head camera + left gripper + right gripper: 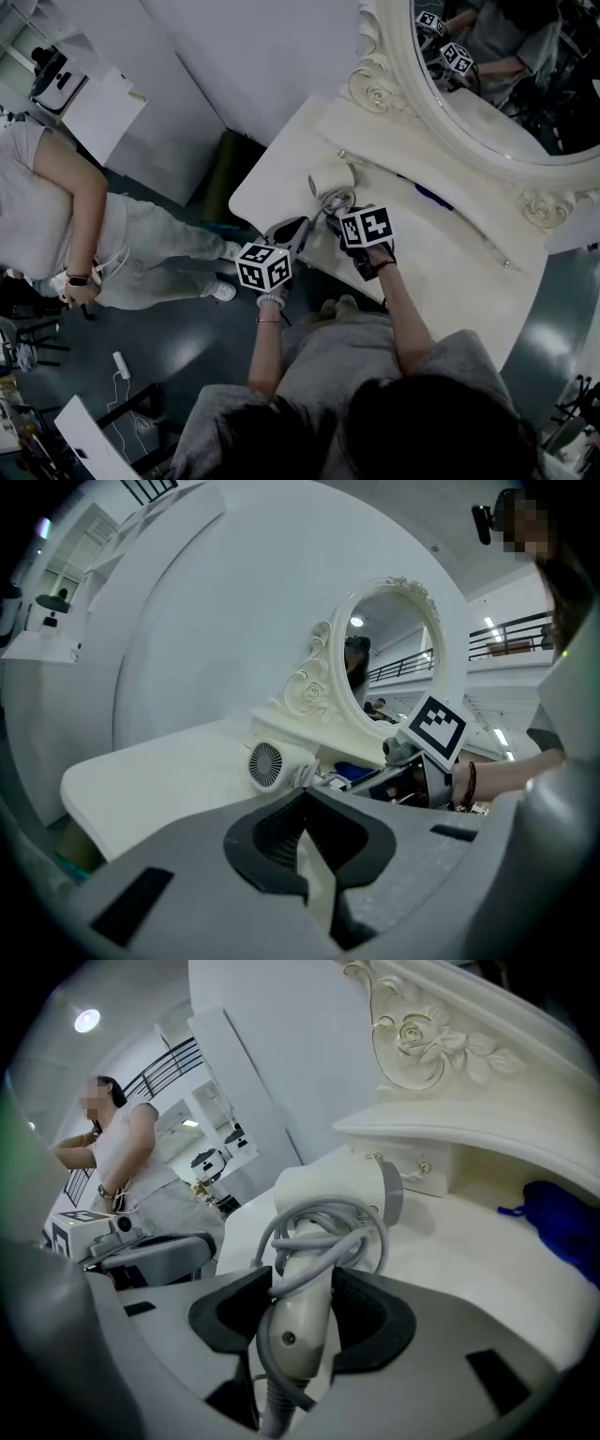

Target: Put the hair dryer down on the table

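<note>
The white hair dryer [330,1194] has its grey cord wound around the handle. My right gripper [300,1309] is shut on that handle, with the barrel pointing away toward the mirror's base. In the head view the hair dryer [333,179] is low over the white dressing table [441,272], near its left end; I cannot tell whether it touches. In the head view the right gripper [335,212] is just behind it. My left gripper [292,231] hovers at the table's near-left edge, its jaws shut with nothing in them. From the left gripper view the hair dryer's round grille [266,764] faces me.
An oval mirror in an ornate cream frame [441,103] stands at the back of the table. A blue object [561,1218] lies on the tabletop to the right of the dryer. A person in light clothes [66,220] stands on the floor to the left.
</note>
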Demonstrator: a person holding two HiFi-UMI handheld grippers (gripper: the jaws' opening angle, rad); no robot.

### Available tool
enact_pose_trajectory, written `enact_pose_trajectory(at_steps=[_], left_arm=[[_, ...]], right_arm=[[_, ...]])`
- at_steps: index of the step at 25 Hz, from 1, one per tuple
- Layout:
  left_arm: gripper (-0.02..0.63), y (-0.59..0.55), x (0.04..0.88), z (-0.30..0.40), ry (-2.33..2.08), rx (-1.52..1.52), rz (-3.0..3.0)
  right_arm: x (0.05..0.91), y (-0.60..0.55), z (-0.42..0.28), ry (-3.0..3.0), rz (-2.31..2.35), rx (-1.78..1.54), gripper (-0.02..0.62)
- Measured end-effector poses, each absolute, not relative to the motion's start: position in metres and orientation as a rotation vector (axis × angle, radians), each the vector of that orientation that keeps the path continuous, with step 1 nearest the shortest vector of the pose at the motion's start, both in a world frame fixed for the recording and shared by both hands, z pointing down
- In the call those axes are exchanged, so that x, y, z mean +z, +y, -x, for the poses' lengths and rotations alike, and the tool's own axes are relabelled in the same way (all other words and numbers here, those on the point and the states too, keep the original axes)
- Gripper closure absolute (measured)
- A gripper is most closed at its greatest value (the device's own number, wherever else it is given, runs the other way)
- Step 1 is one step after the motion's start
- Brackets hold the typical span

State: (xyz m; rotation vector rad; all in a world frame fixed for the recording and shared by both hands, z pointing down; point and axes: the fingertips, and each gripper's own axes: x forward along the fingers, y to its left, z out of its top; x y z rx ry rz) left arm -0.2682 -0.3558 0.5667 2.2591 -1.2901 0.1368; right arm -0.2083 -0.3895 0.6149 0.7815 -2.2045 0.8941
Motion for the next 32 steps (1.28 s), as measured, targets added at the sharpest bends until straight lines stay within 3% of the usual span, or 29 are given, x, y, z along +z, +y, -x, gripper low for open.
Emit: enact_pose_trajectory(at_steps=[22, 32], left_arm=[[0.601, -0.352, 0.573, 0.268, -1.311, 0.153, -2.226], [0.601, -0.349, 0.576, 0.269, -1.308, 0.161, -2.218]], right_arm=[[0.627, -0.387, 0.218, -2.145, -0.77, 0.844, 0.39], [0.626, -0.391, 0.217, -2.161, -0.834, 0.925, 0.324]])
